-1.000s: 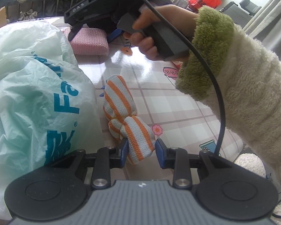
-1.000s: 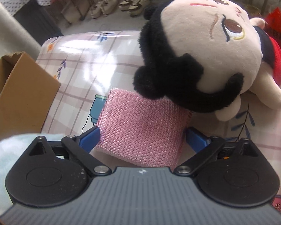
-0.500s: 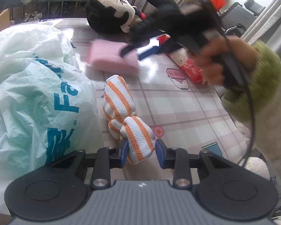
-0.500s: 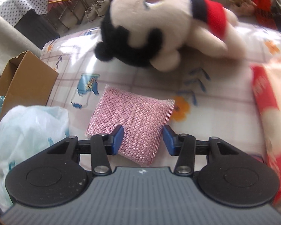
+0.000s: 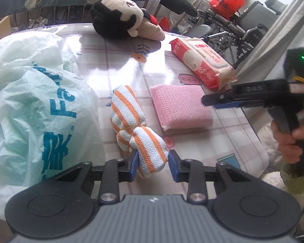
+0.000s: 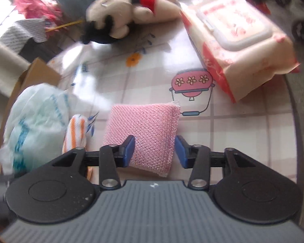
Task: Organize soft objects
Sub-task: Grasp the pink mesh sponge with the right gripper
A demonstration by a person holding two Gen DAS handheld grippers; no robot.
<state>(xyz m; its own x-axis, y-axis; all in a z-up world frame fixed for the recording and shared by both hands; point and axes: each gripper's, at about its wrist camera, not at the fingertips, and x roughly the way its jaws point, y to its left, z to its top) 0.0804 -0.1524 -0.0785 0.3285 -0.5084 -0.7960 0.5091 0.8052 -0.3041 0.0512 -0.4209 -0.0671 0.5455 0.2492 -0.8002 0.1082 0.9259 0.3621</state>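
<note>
The left hand-held gripper [image 5: 153,167] sat low over the checked, glossy tablecloth-covered surface [image 5: 196,141], its blue pads [image 5: 134,165] on either side of the near end of a knotted white cloth with orange stripes [image 5: 135,125]. The left pad touched the cloth; the right pad stood just beside it, so whether the cloth was truly pinched could not be told. The striped cloth lay on the surface, its far end pointing away from the camera, just to the right of a crumpled pale green plastic bag with teal lettering [image 5: 34,105].

Just beside the striped cloth, on its right, lay a pink rectangular mesh sponge pad [image 5: 180,107], flat on the surface. The right hand-held gripper [image 5: 218,101] reached in from the right over the pad's far right corner, held by a hand [image 5: 289,143] at the frame edge. In the right wrist view, that hand-held gripper [image 6: 154,150] had its blue pads [image 6: 129,148] set around the near end of the pink pad [image 6: 146,129]. The left pad pressed against the mesh, while a narrow gap showed between the right pad and the pad's edge, so the jaws were spread a little wider than the pad.

Further back, a plush doll with black hair, a cream face and a red collar [image 5: 121,20] lay on its side at the far edge. A red and cream soft pack of wet wipes [image 5: 200,62] lay well apart from the doll, to the right, near the pink pad. A brown cardboard box [image 6: 30,81] stood behind the bag.
</note>
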